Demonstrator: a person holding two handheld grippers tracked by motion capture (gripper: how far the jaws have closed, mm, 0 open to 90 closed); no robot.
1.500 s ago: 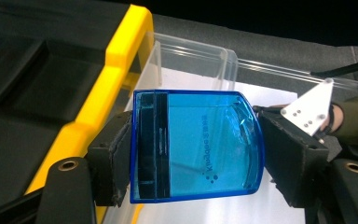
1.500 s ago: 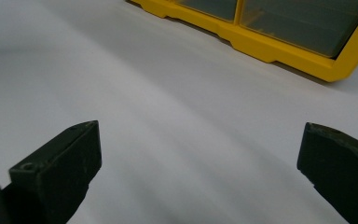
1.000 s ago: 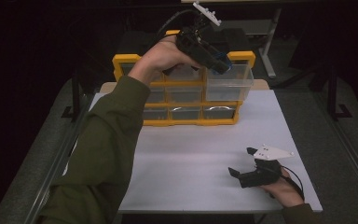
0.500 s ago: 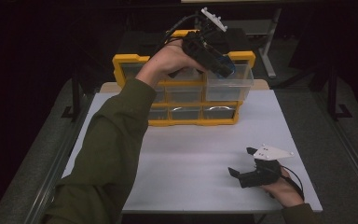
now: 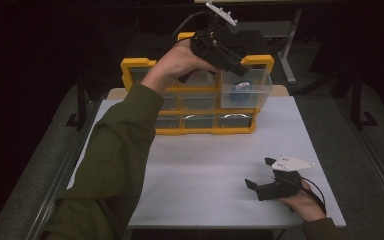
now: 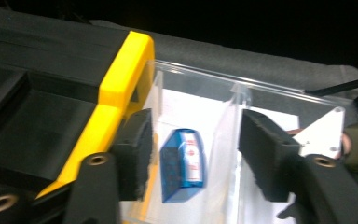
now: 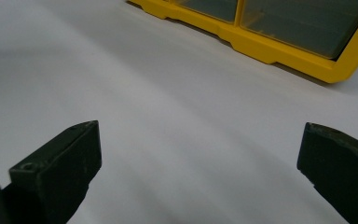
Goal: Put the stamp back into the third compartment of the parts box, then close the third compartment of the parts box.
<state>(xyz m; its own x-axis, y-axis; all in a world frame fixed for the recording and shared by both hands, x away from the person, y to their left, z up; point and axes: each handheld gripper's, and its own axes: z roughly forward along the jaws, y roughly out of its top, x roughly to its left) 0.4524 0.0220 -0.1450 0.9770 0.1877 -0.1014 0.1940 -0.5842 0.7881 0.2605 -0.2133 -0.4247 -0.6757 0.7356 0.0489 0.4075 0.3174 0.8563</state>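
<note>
A yellow drawer organizer (image 5: 135, 67) stands at the back of the white table. Its top right clear drawer (image 5: 260, 95) is pulled out, and a small blue box (image 5: 241, 86) lies inside. My left gripper (image 5: 239, 69) hangs over that drawer, pointing down into it. In the left gripper view its jaws have just been closing and still stand apart. The blue box (image 6: 182, 165) lies below and between them, untouched, beside a clear drawer wall (image 6: 230, 121). My right gripper (image 5: 259, 172) rests open on the table at the front right, with nothing between its jaws.
The organizer's other clear drawers (image 5: 199, 120) are pushed in. The right gripper view looks across bare white tabletop (image 7: 177, 93) to the organizer's lower yellow frame (image 7: 279, 51). Dark floor and metal rails (image 5: 60, 165) flank the table.
My left gripper has risen slightly over the pulled-out drawer, and the blue box now shows in it. The right gripper has not moved.
</note>
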